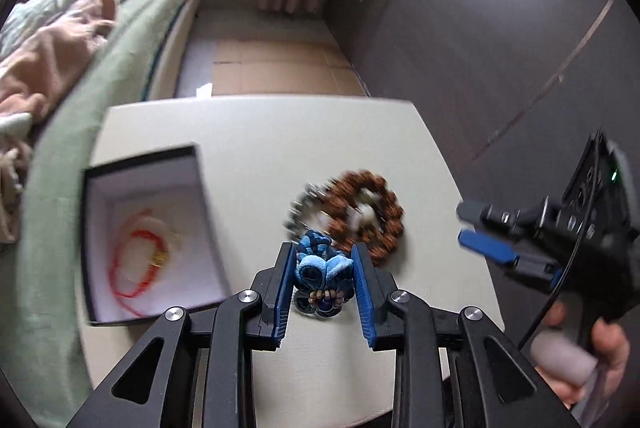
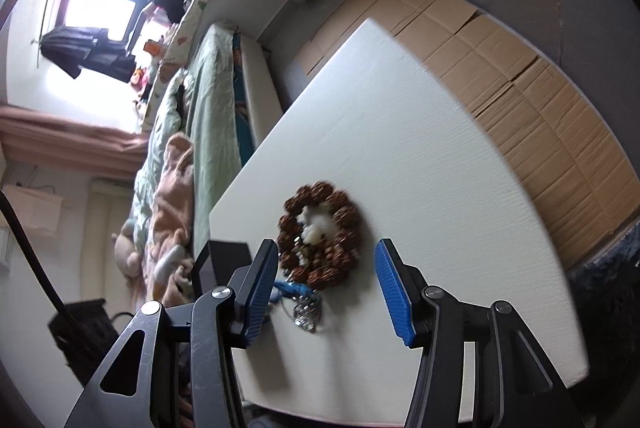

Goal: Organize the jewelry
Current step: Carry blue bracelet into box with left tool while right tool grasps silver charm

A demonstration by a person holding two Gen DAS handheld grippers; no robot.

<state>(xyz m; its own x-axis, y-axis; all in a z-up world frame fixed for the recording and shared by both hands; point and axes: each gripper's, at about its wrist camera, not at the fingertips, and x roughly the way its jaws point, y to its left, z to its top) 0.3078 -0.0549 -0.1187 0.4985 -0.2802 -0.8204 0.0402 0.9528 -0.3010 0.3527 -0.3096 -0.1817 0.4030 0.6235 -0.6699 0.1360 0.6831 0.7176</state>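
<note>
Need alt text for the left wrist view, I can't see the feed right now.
The left claw is closed on a blue fabric flower ornament on a white table. Behind it lie a brown bead bracelet and a silver chain; an open box holding a red cord sits left.

Beyond the fingers, flattened cardboard (image 1: 276,67) is lying on the floor; left of them, a green-covered bed (image 1: 120,39) is carrying a crumpled peach blanket (image 1: 48,55).
</note>
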